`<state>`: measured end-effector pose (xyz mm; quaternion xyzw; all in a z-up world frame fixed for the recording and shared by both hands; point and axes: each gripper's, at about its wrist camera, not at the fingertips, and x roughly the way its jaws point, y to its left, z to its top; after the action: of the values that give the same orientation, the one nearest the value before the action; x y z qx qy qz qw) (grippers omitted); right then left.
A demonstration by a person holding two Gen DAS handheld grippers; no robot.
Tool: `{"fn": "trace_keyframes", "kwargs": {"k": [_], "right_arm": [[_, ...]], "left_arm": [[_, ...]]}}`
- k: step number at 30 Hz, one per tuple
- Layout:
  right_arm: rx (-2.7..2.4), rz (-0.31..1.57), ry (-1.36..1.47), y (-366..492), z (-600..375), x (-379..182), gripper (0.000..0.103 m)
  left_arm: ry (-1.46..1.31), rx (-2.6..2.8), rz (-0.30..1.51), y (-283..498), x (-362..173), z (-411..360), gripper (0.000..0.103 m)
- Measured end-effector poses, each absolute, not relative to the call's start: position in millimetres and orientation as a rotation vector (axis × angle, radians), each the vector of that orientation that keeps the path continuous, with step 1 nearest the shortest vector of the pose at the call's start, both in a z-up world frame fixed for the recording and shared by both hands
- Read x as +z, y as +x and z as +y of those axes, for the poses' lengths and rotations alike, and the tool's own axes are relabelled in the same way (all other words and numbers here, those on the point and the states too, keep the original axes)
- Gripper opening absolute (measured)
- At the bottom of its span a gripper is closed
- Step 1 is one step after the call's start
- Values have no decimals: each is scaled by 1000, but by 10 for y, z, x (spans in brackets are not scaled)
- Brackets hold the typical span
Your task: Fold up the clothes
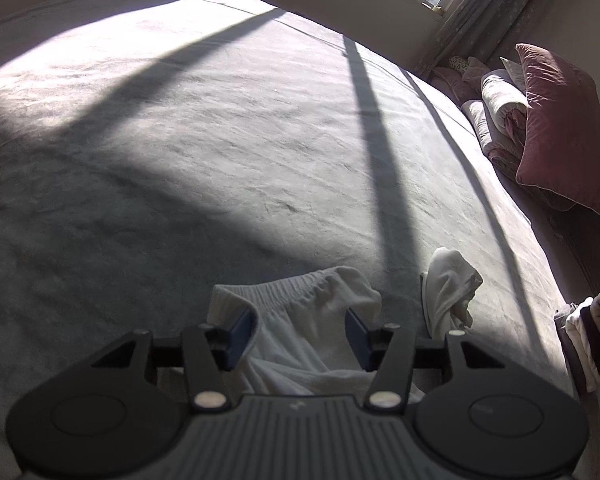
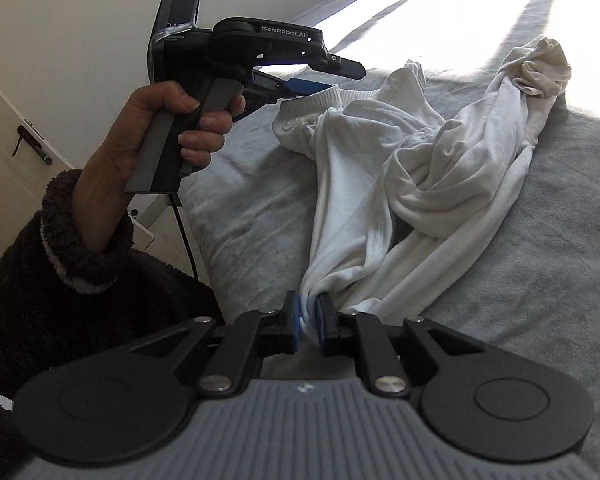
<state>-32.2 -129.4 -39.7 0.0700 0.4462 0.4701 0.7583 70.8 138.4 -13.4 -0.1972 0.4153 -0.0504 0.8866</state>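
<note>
White cotton, bunched and twisted: a garment [image 2: 388, 184] with a ribbed elastic band, lying crumpled on the grey bed [image 2: 540, 280], nowhere near flat or folded. In the right wrist view, stretches from 6 o'clock, where the right claw [image 2: 309, 322] sits clamped on a pinched corner of the fabric, up towards 1 o'clock, where a knotted end rests in the sun patch; long axis therefore running near-to-far and leaning rightward. At 11 o'clock of that view, held in a hand [image 2: 168, 132] with a dark fleecy sleeve, the left claw [image 2: 320, 80] pokes in level from the side, blue pads right at the ribbed band at the garment's upper left edge; whether touching the cloth, hard to tell from there. In the left wrist view, the same claw [image 1: 300, 334] with jaws set wide apart, the elastic band [image 1: 284, 284] bulging up between the two pads towards 12 o'clock, not pinched. A second lump of the white cloth [image 1: 450, 292] at 2 o'clock of that claw, partly behind what looks like the other tool's tip. Judging by this: band within the left claw's gape, far knotted end well off from both claws, so the left clearly nearer the band and the right already anchoring the opposite end. Likely calls for closing on the band and pulling apart along that axis to spread the cloth out.
</note>
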Motion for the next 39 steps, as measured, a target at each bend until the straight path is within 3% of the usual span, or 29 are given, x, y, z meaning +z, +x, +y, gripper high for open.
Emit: {"fn": "trace_keyframes", "kwargs": {"k": [1, 4, 14, 23, 30, 31, 32, 33, 39], "right_arm": [[1022, 954, 163, -298, -1318, -352, 20], [1014, 899, 196, -229, -1391, -224, 48], [717, 771, 333, 283, -1596, -115, 48], [502, 775, 351, 771, -1542, -402, 48], [462, 766, 354, 835, -1468, -609, 48], [464, 750, 339, 814, -1459, -609, 46], [462, 739, 325, 798, -1451, -604, 23], [458, 732, 312, 784, -1442, -595, 8], [364, 590, 284, 670, -1586, -364, 9]], "left_arm": [[-416, -108, 857, 722, -116, 1371, 53], [-421, -130, 828, 760, -34, 1301, 53], [-391, -137, 870, 947, -118, 1069, 48], [-356, -71, 969, 1139, -409, 937, 14], [-409, -53, 935, 1144, -453, 994, 9], [-414, -48, 923, 1144, -448, 1000, 8], [-418, -43, 912, 1143, -443, 1006, 8], [-424, -36, 899, 1143, -434, 1015, 8], [-501, 51, 775, 1132, -304, 1206, 8]]}}
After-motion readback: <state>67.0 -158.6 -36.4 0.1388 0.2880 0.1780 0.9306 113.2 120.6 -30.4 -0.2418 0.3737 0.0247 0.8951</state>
